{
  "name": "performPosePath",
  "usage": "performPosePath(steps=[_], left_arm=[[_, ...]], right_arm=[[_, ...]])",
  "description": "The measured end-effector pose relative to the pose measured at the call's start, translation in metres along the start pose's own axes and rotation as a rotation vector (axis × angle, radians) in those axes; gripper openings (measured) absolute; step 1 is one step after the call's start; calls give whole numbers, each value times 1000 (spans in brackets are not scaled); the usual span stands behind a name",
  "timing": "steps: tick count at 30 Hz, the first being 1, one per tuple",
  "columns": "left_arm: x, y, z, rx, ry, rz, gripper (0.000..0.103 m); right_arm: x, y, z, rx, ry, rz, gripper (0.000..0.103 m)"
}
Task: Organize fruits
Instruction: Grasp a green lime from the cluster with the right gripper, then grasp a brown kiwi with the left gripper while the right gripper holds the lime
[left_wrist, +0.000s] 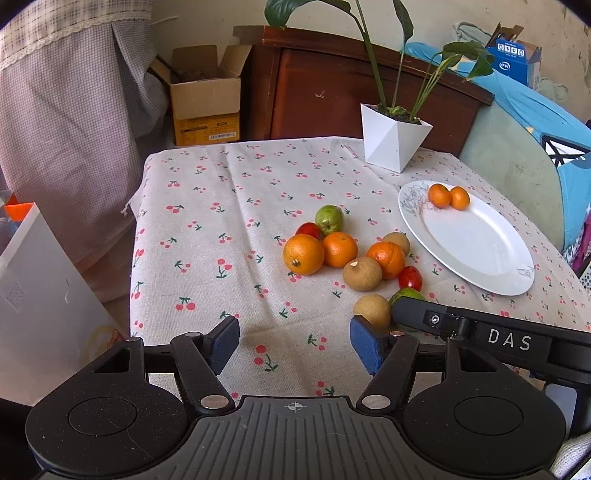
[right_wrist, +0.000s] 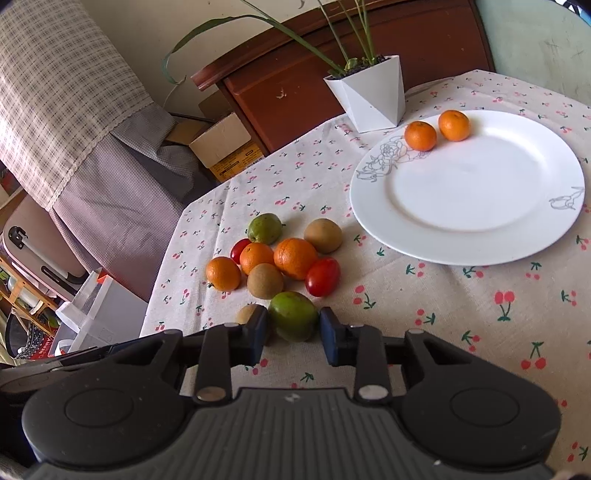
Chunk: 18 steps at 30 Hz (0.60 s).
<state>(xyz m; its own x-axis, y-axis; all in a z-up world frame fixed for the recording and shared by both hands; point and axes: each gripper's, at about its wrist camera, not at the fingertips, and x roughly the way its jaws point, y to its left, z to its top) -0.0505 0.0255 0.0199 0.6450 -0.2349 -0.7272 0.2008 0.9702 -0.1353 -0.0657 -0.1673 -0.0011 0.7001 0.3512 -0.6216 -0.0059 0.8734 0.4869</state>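
- Right tool (right_wrist: 293, 332): jaws half closed around the green fruit (right_wrist: 293, 315) at lower centre of the right wrist view. The left pad looks to be touching the skin, with a thin gap at the right pad, so no firm grip yet.
- Left tool (left_wrist: 294, 345): jaws apart, nothing between them, hanging over bare cloth.
- Green fruit: small, round, light, with smooth skin that is likely slippery. It probably bruises if squeezed hard, so take it across its widest middle.
- Obstacles: a brown fruit (right_wrist: 248, 314) sits just beside the left finger and a red tomato (right_wrist: 322, 277) is near, behind it. Both may roll if nudged.
- Plate (right_wrist: 480, 206): upper right, well apart, holding two small oranges (right_wrist: 420, 136) at its far rim. Most of it is bare.
- Plant pot (right_wrist: 373, 99): behind the plate, out of the way.
- Worktop (right_wrist: 443, 314): the cloth is soft, so loose fruit may roll.
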Motion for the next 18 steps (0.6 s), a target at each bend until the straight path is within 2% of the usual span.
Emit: performPosePath(steps=[10,18], left_arm=[[2,-18,-1,36,-13,-43,66],[10,-37,-4,95,-35,-56,62]], right_arm=[[-24,-17,8,41,-41,-46,31],[-24,-28,8,82,-42,-80,31]])
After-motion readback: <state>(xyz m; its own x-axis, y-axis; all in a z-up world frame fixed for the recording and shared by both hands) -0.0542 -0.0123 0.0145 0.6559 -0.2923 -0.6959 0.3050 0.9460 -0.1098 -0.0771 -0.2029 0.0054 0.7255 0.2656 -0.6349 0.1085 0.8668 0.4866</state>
